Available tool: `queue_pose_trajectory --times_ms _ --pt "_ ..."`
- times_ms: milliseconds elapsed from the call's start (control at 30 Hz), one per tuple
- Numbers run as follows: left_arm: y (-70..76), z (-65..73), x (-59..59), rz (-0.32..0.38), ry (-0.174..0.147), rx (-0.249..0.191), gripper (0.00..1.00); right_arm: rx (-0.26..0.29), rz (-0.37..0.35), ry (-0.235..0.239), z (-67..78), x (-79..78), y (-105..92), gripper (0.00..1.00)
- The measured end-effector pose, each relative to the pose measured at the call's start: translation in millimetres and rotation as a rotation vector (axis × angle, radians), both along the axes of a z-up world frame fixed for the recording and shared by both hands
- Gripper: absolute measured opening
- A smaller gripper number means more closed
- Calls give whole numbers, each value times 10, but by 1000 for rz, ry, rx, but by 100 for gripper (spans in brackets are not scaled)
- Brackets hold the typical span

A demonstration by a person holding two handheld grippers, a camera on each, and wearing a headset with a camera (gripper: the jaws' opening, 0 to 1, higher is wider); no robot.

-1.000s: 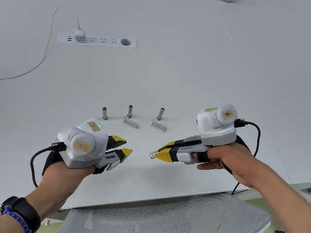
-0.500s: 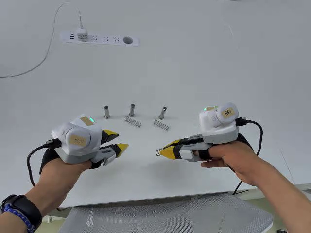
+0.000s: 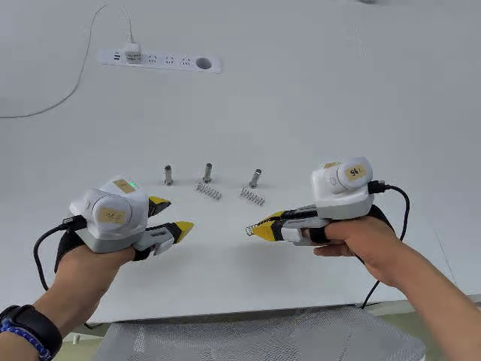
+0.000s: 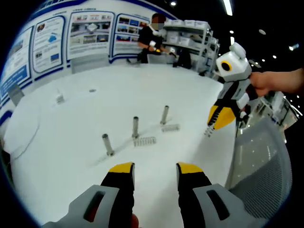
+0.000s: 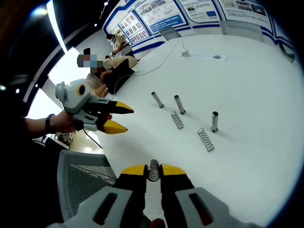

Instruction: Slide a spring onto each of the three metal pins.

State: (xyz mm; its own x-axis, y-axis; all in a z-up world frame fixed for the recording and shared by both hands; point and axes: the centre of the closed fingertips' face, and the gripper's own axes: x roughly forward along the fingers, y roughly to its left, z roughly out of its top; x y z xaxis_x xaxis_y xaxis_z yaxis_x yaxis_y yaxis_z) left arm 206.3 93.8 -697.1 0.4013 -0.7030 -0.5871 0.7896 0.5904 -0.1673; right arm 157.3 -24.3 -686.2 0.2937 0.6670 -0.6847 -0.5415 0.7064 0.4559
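Pinching a spring (image 5: pixel 152 169) between the shut jaws of the right gripper (image 3: pixel 257 228), above the white workbench (image 3: pixel 316 113). Hovering with the left gripper (image 3: pixel 175 214) spread apart, nothing in it. Beyond: three upright metal pins (image 3: pixel 207 172) in a row, two loose springs (image 3: pixel 252 197) lying just before the middle and right ones.

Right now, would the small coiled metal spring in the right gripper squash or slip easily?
The small coiled metal spring probably squashes and weighs little: its wire looks thin. Round, so it might slip from the right gripper or roll.
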Motion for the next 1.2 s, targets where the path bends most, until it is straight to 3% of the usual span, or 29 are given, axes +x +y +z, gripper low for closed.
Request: queue_pose_trajectory --times_ms 767,1200 --pt "242 -23 146 88 0 -5 50 -63 60 -30 -15 386 17 12" --pt "322 83 233 114 -6 -29 57 -122 127 -60 -37 684 57 12"
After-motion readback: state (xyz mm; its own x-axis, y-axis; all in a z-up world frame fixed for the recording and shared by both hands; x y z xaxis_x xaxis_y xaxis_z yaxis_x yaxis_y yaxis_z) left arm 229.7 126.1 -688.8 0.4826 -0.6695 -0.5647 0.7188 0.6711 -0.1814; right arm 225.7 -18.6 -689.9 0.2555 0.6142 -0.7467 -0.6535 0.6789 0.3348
